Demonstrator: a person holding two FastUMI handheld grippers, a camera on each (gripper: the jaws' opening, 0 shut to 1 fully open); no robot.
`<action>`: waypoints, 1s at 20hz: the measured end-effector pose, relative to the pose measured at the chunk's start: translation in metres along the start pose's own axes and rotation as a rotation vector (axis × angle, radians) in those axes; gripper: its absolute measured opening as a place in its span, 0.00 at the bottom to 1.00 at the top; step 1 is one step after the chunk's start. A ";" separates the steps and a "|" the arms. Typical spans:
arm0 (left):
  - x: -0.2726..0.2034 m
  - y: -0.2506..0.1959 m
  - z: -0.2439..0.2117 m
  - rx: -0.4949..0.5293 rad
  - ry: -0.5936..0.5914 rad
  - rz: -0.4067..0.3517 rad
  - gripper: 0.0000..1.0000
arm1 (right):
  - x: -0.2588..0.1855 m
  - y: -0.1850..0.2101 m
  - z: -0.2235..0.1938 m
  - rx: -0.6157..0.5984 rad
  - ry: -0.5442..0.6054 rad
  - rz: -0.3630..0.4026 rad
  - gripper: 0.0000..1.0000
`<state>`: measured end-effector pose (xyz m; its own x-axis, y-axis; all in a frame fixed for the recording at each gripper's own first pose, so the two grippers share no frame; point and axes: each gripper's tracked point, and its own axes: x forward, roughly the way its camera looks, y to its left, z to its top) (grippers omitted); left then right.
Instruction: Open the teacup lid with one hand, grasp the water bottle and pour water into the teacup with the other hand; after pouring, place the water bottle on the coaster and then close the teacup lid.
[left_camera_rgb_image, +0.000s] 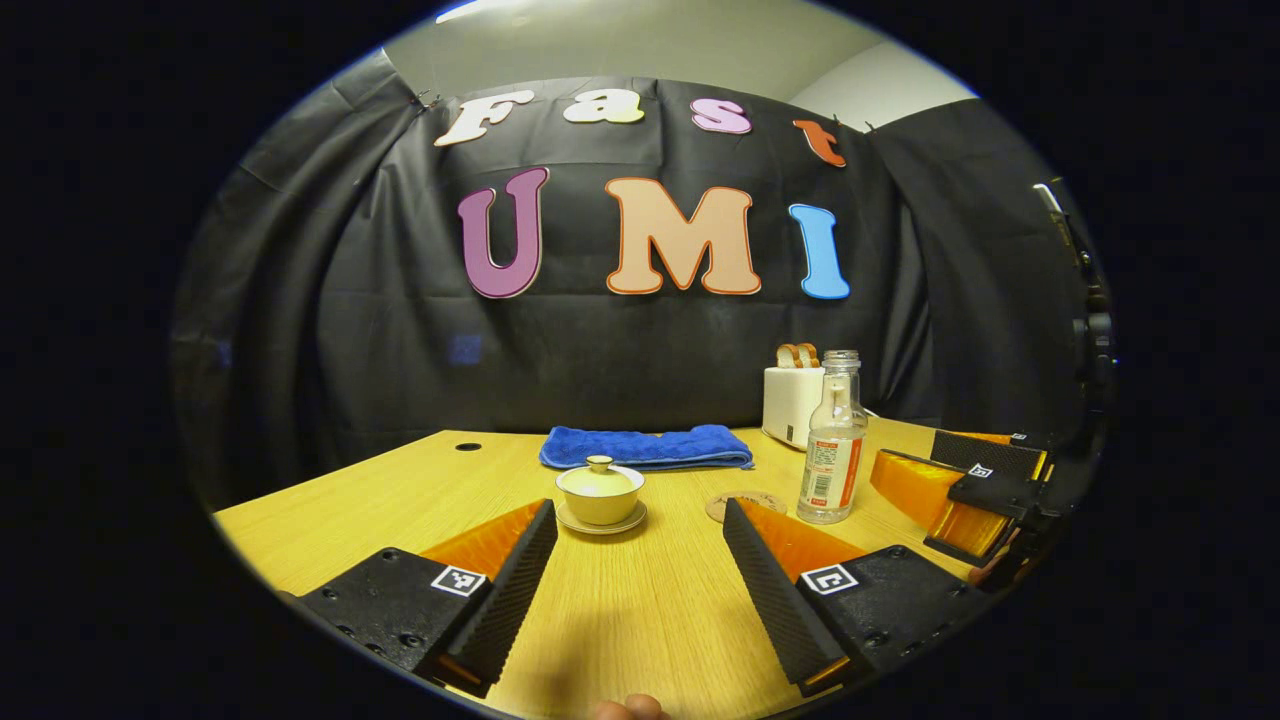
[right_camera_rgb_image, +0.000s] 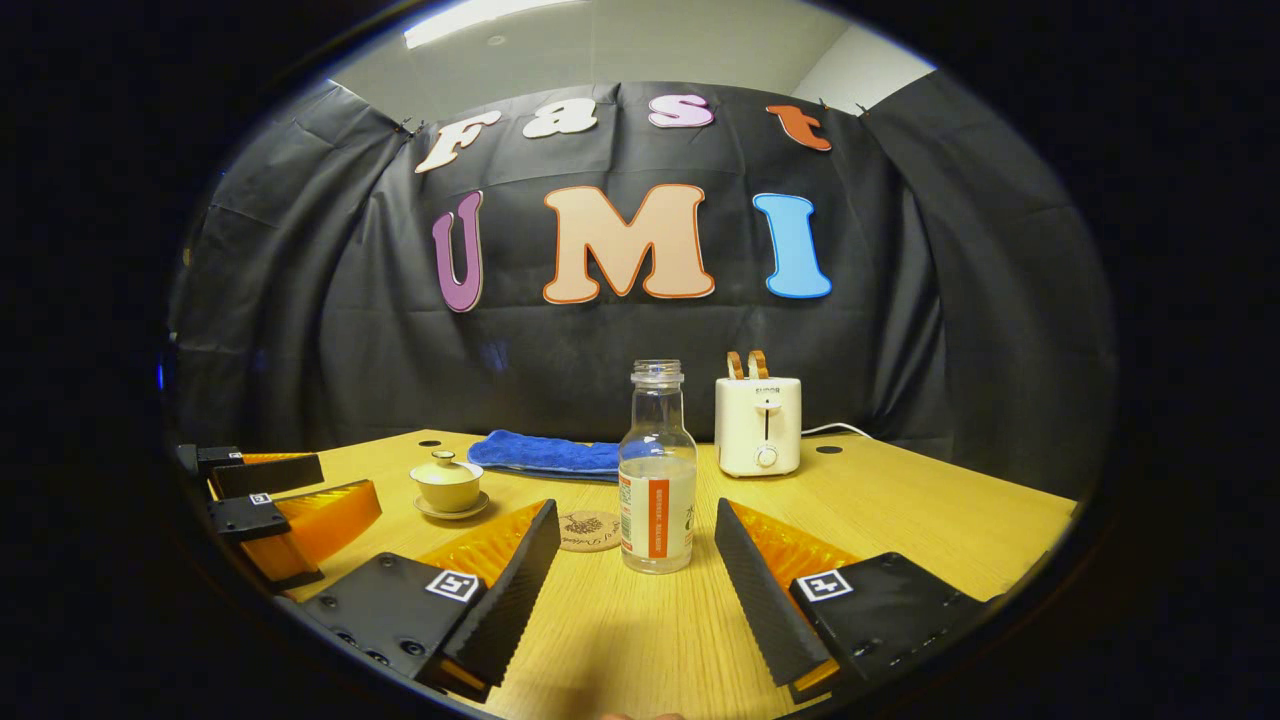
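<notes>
While both grippers hover low over the table (left_camera_rgb_image: 330, 500), neither touches anything. In the left gripper view, the left gripper (left_camera_rgb_image: 640, 560) has its jaws wide apart, with bare tabletop between them; the teacup (left_camera_rgb_image: 600, 492) stands just beyond the gap, on its saucer (left_camera_rgb_image: 601, 524), with the lid (left_camera_rgb_image: 599, 476) seated on it. To the right of the cup lies the coaster (left_camera_rgb_image: 744, 503), flat on the table and partly hidden by the gripper's right finger; the bottle (left_camera_rgb_image: 833, 440) stands upright just right of the coaster, uncapped, with a little clear water in its lower part. Behind the cup lies a folded blue towel (left_camera_rgb_image: 646, 447), and behind the bottle a toaster (left_camera_rgb_image: 792, 402) holding two slices. At the right edge of this view, the right gripper (left_camera_rgb_image: 975, 478) is seen from the side.

In the right gripper view, the right gripper (right_camera_rgb_image: 637, 555) also has its jaws wide apart; the bottle (right_camera_rgb_image: 657, 470) stands between the fingertips and slightly past them, clear of both. The coaster (right_camera_rgb_image: 589, 530) lies just left of the bottle, the teacup (right_camera_rgb_image: 448, 484) farther left, the towel (right_camera_rgb_image: 545, 453) and toaster (right_camera_rgb_image: 758, 425) behind. The left gripper (right_camera_rgb_image: 285, 500) appears at the left edge.
</notes>
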<state>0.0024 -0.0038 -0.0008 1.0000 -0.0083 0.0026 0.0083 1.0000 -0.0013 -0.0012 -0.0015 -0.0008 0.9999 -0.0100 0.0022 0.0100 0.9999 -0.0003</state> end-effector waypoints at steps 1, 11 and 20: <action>0.000 0.000 0.000 0.000 0.000 0.000 0.98 | 0.000 0.000 0.000 0.000 0.000 0.000 0.98; 0.003 -0.004 -0.001 0.000 -0.003 -0.014 0.98 | 0.000 0.000 0.000 0.000 0.000 0.000 0.98; 0.079 0.014 -0.002 0.005 -0.004 0.037 0.97 | 0.005 -0.003 -0.001 0.001 0.003 0.011 0.98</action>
<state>0.0814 0.0098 -0.0022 0.9996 0.0284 0.0069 -0.0285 0.9996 0.0039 0.0034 -0.0047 -0.0015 1.0000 0.0006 -0.0011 -0.0006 1.0000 0.0003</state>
